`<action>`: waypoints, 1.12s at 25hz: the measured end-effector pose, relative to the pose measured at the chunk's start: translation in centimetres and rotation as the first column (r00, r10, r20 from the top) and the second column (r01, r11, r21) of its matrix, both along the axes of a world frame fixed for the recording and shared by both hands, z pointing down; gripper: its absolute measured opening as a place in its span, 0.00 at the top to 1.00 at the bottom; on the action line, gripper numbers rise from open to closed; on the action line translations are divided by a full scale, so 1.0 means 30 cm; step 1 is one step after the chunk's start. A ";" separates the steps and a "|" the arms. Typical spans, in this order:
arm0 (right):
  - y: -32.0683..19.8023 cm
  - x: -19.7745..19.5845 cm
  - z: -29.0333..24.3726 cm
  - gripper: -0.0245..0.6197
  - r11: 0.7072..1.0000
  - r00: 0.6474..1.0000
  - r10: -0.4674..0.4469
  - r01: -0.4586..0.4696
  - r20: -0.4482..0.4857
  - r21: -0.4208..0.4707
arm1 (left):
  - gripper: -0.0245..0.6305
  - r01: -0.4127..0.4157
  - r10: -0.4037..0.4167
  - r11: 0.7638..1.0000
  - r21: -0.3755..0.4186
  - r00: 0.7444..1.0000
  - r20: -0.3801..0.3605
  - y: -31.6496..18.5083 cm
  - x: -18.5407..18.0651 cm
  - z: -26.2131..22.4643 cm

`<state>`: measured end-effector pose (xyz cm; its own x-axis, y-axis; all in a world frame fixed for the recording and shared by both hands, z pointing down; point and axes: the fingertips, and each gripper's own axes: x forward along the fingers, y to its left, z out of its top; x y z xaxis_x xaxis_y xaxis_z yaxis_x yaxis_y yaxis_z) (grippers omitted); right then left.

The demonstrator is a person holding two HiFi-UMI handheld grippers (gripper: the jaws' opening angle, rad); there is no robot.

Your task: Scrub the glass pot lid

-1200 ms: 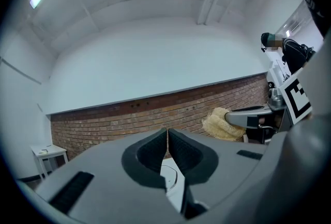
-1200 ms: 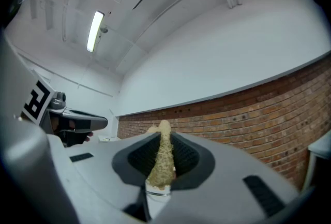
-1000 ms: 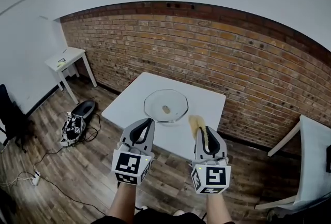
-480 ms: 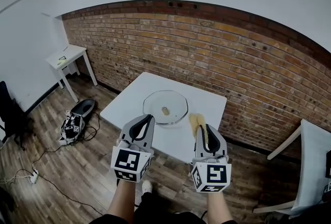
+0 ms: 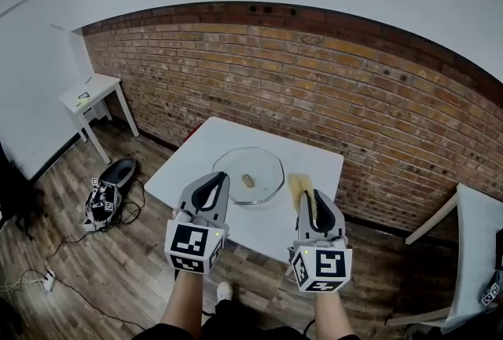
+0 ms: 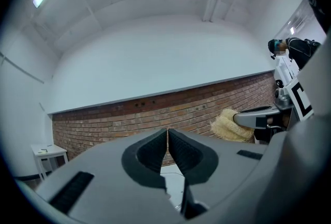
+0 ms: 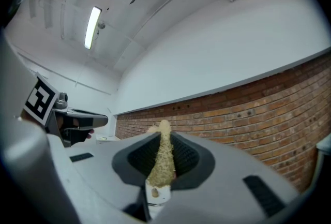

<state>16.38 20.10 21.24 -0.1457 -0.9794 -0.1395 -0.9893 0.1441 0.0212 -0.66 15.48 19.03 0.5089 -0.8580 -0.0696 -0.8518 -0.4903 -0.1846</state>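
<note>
A round glass pot lid (image 5: 248, 173) with a small tan knob lies flat on the white square table (image 5: 196, 155) against the brick wall. My left gripper (image 5: 217, 178) hovers over the table's near edge, just short of the lid, its jaws shut with nothing between them (image 6: 167, 137). To the right of the lid my right gripper (image 5: 301, 188) is shut on a yellowish loofah scrubber (image 5: 297, 187), which sticks out past the fingertips (image 7: 163, 153). Both grippers point roughly level toward the wall.
A brick wall (image 5: 377, 126) runs behind the table. A small white side table (image 5: 88, 92) stands at the far left, a black device with cables (image 5: 108, 188) lies on the wood floor, and a white chair (image 5: 471, 252) stands at the right.
Both grippers have moved forward toward the table, and the lid now lies closer to the left gripper's tips. The jaws of both stay as they were.
</note>
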 end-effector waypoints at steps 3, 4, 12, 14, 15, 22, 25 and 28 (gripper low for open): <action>-0.053 -0.011 0.008 0.87 1.000 1.000 0.002 -0.002 -0.002 -0.007 | 0.94 0.004 -0.004 1.000 -0.002 1.000 -0.002 -0.057 -0.017 0.004; -0.072 -0.013 0.010 0.87 1.000 1.000 0.004 -0.004 -0.001 -0.008 | 0.94 0.002 -0.002 1.000 0.003 1.000 -0.004 -0.075 -0.019 0.003; -0.216 -0.045 0.042 0.87 0.999 1.000 0.024 -0.024 -0.013 -0.027 | 0.94 -0.004 0.004 1.000 0.000 1.000 -0.014 -0.231 -0.063 0.038; -0.252 -0.056 0.043 0.87 0.999 0.999 0.032 -0.032 -0.010 -0.033 | 0.94 -0.012 0.012 1.000 -0.011 1.000 -0.020 -0.273 -0.075 0.050; -0.271 -0.063 0.045 0.87 0.999 0.999 0.038 -0.038 -0.010 -0.036 | 0.94 -0.018 0.017 1.000 -0.015 1.000 -0.023 -0.294 -0.081 0.055; -0.418 -0.123 0.047 0.87 0.995 0.996 0.084 -0.085 -0.022 -0.056 | 0.94 -0.069 0.068 0.997 -0.045 0.997 -0.029 -0.468 -0.121 0.084; -0.488 -0.147 0.035 0.87 0.993 0.994 0.105 -0.105 -0.014 -0.052 | 0.94 -0.082 0.081 0.996 -0.042 0.996 -0.033 -0.549 -0.150 0.074; -0.551 -0.170 0.023 0.87 0.990 0.991 0.134 -0.134 -0.014 -0.048 | 0.94 -0.107 0.106 0.993 -0.046 0.994 -0.036 -0.622 -0.168 0.066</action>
<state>11.30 3.57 21.91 -0.0139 -0.9958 -0.0902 -0.9995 0.0114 0.0285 -5.71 -3.17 21.01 0.5957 -0.8018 -0.0481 -0.7995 -0.5861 -0.1313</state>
